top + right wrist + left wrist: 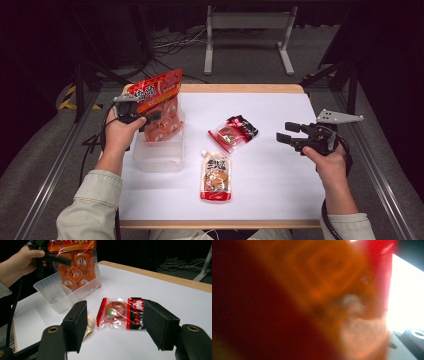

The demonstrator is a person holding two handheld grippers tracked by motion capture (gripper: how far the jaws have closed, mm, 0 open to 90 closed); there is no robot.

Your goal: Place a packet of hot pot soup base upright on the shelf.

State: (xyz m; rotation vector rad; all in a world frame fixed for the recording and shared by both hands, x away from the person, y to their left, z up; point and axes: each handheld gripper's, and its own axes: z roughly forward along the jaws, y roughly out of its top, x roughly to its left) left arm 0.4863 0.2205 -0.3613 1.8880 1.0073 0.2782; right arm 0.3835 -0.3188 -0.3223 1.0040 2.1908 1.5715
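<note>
Orange pack: you hold it upright at the upper left of the high view, its foot inside the clear tub on the worktop.
Left hand-held gripper: clamped on the pack's mid-left edge.
Right hand-held gripper: jaws apart, empty, facing the small red packet.
Handling: likely light, crinkly, slippery film; grip the edge seam, not the bulging middle.
</note>
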